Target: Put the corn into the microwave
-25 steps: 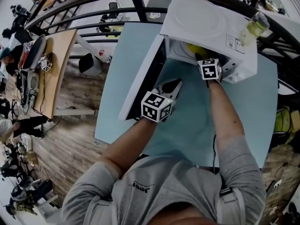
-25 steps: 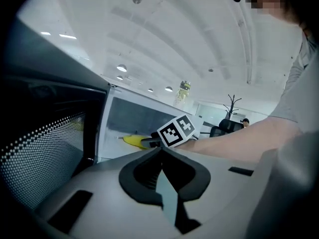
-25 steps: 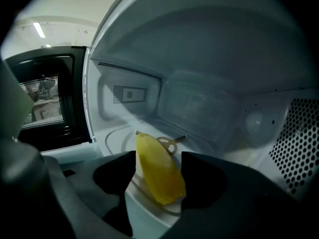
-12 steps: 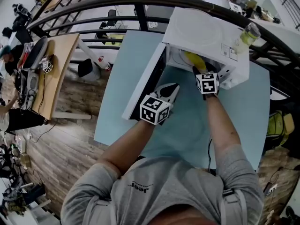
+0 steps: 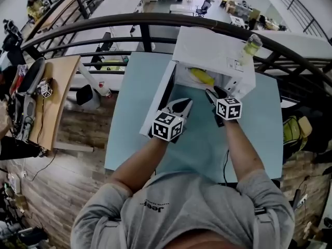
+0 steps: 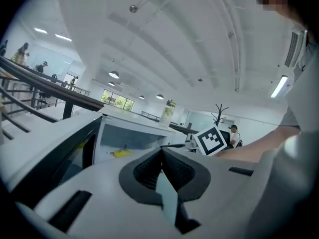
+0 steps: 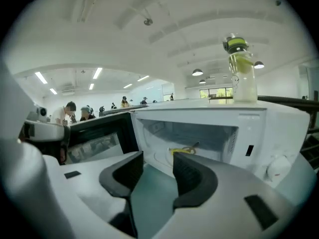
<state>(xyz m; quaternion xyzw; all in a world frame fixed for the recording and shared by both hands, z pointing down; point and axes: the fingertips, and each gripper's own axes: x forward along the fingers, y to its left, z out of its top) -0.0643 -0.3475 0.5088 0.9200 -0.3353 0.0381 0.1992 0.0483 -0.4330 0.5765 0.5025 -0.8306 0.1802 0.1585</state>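
Looking down in the head view, the corn (image 5: 200, 77) lies inside the open microwave (image 5: 218, 48), at 11 o'clock from the right gripper (image 5: 211, 94). In the left gripper view, the left gripper (image 6: 162, 153) has its jaws pressed together, empty. In the right gripper view, the jaws are spread and have just been closing, with nothing between them.

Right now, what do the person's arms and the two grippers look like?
The left gripper and the right gripper are white shells with black ribbed pads; each carries a cube with black square markers. The right one's jaws have just been closing, nothing between them. Grey sweatshirt, sleeves pushed up.
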